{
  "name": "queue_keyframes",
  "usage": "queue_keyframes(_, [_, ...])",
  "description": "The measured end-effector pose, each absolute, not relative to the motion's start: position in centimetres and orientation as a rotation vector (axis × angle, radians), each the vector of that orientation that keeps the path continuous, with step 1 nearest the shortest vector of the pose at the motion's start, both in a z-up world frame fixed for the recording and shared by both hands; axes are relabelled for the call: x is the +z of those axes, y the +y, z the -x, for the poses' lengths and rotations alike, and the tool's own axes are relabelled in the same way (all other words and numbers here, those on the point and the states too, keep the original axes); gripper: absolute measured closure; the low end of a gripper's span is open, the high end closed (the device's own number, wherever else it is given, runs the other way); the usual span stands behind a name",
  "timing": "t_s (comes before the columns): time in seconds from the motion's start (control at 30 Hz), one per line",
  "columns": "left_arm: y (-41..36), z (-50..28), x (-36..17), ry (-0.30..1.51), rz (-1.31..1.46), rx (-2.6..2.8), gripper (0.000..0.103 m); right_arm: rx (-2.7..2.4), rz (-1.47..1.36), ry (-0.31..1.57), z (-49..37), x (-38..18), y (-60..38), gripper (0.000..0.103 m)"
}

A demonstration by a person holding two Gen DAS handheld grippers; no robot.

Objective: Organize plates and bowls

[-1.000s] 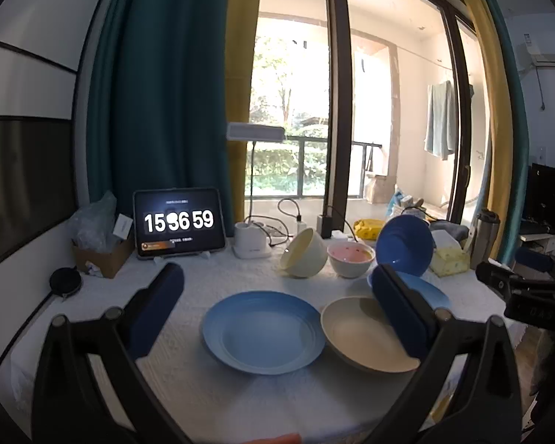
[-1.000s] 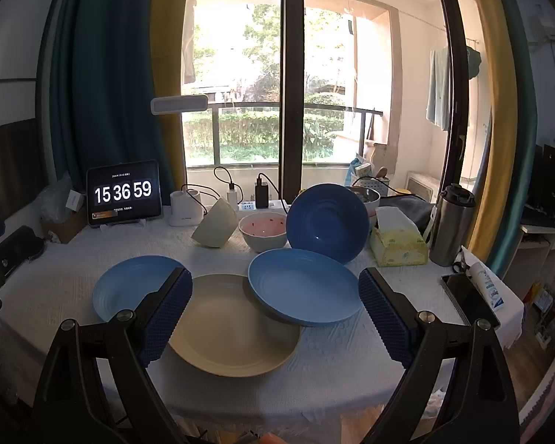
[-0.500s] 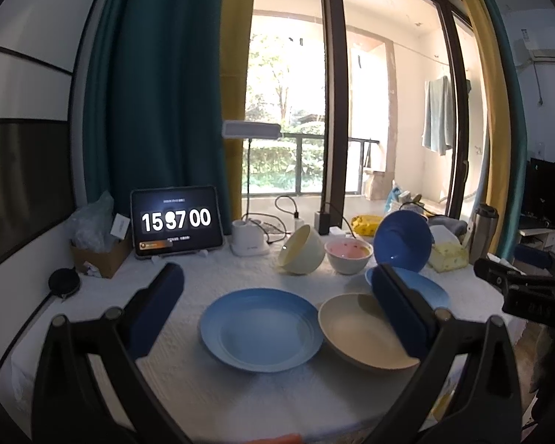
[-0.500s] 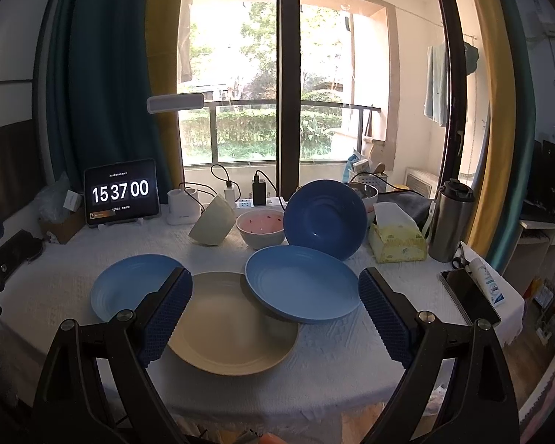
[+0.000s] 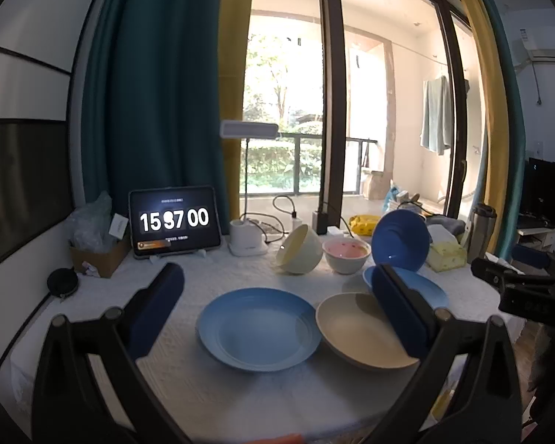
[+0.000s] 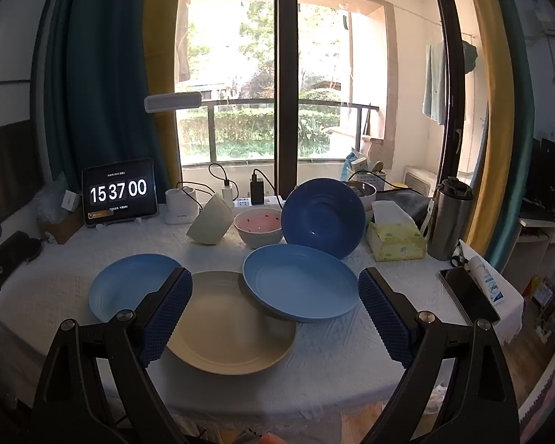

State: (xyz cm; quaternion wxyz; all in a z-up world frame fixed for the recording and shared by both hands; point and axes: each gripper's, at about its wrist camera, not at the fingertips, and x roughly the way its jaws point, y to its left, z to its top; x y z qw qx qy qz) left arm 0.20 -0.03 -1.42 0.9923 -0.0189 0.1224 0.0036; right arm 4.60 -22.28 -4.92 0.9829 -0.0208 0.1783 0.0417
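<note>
Both claws hang wide open and empty over the near edge of the surface (image 6: 74, 255): the left claw (image 5: 277, 310) frames the light blue plate (image 5: 257, 327), the right claw (image 6: 275, 310) the cream plate (image 6: 229, 322). I count three plates, the third plate (image 6: 299, 281) overlapping the cream one, and three bowls behind: cream bowl (image 6: 209, 220), pink bowl (image 6: 259, 227), dark blue bowl (image 6: 323, 218).

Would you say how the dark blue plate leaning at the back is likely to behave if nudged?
The dark blue plate stands nearly on edge, so a nudge would probably tip or roll it. It looks rigid and glossy, perhaps slippery. It would likely fall onto the blue plate in front.
</note>
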Motion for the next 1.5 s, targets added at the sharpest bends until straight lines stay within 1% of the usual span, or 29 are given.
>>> queue_keyframes(1.5, [0.0, -1.2, -0.8, 0.272, 0.064, -0.031, 0.001, 0.089, 0.032, 0.367, -5.0, -4.5, -22.1, 0.009])
